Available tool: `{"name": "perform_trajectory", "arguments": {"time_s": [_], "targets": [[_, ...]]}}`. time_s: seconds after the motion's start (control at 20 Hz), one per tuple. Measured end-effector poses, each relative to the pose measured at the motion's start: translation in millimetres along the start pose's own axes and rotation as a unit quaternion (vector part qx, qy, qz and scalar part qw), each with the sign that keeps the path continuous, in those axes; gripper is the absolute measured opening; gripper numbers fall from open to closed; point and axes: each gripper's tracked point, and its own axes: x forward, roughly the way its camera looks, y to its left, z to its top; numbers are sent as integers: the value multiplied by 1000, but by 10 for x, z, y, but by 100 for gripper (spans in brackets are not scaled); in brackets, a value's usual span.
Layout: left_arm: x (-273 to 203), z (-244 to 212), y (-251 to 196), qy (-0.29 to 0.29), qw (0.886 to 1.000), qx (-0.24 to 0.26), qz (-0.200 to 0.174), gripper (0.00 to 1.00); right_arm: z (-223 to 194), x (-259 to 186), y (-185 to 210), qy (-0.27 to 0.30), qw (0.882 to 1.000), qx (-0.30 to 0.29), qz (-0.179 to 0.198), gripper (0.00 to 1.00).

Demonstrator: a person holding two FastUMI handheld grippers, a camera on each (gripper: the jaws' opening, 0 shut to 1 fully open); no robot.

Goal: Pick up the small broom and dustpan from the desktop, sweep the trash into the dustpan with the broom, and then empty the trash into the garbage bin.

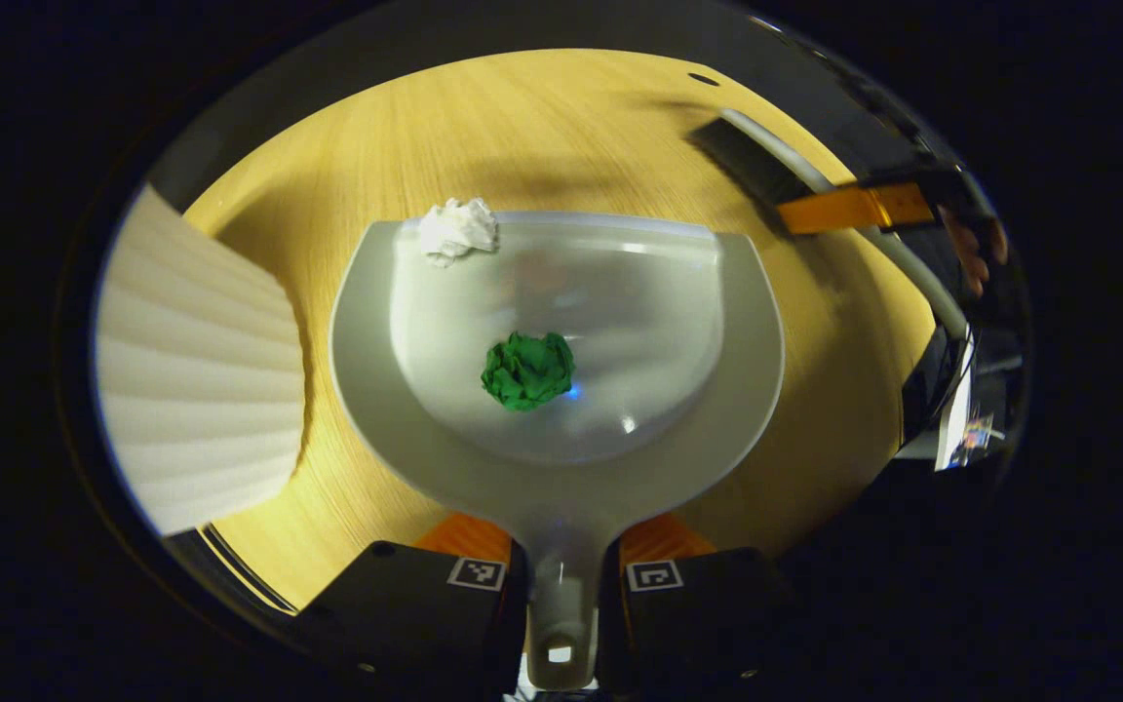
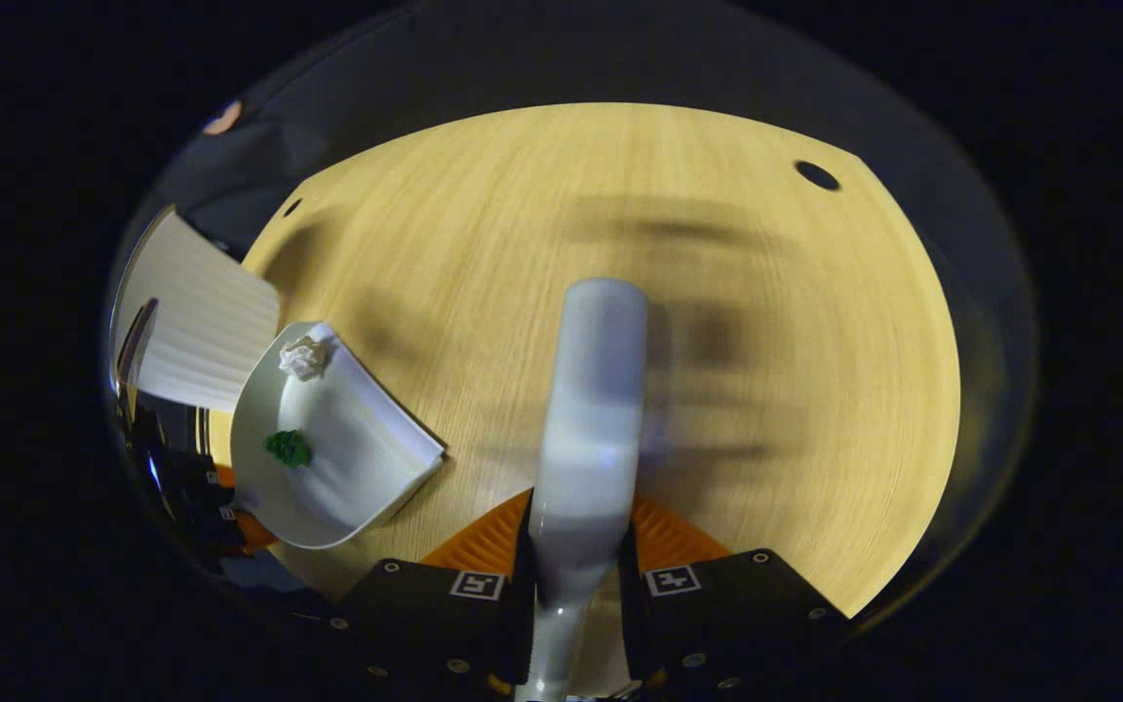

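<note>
Here the green wad (image 1: pixel 527 370) lies inside the dustpan (image 1: pixel 747 331), seemingly ahead of the left tool (image 1: pixel 561 575).

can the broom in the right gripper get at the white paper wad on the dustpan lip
Probably yes: the white paper wad sits at the dustpan's open front edge, with bare desktop beyond it and nothing between it and the broom.

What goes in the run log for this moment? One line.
left claw: shut on dustpan | right claw: shut on broom | green wad: in pan | white wad: at lip | bin: beside
</note>
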Motion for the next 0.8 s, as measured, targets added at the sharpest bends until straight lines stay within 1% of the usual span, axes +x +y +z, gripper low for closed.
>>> {"name": "perform_trajectory", "arguments": {"time_s": [0.05,0.15,0.2,0.25,0.35,0.4,0.5,0.55,0.6,0.65,0.7,0.75,0.8], "targets": [[44,16,-25,-3,1000,-19,4,30,-84,29,42,3,1000,20,-17,38],[116,41,-102,-11,998,-56,12,30,-191,43,192,16,998,62,-27,38],[137,44,-162,-13,997,-74,14,30,-320,56,274,27,996,80,-28,38],[129,28,-223,-12,995,-93,11,30,-417,92,312,35,994,96,-37,48],[231,3,-285,-6,993,-119,6,30,-589,86,358,54,992,103,-52,48],[236,-12,-298,-7,993,-118,7,30,-609,121,425,49,993,96,-54,38],[196,37,-381,-20,993,-117,-8,30,-639,155,491,50,995,73,-53,40],[205,58,-390,-32,993,-110,-10,30,-626,154,495,45,995,71,-49,42],[198,106,-368,-45,994,-102,-1,30,-635,129,505,42,995,75,-43,46],[190,91,-382,-45,994,-101,1,30,-660,103,508,46,995,82,-38,48],[195,117,-383,-57,993,-108,-3,30,-663,87,520,41,995,87,-33,52],[226,70,-385,-39,994,-107,1,30,-676,87,521,43,995,90,-30,53],[265,46,-394,-38,993,-116,1,30,-659,79,534,41,995,85,-27,65]]}}
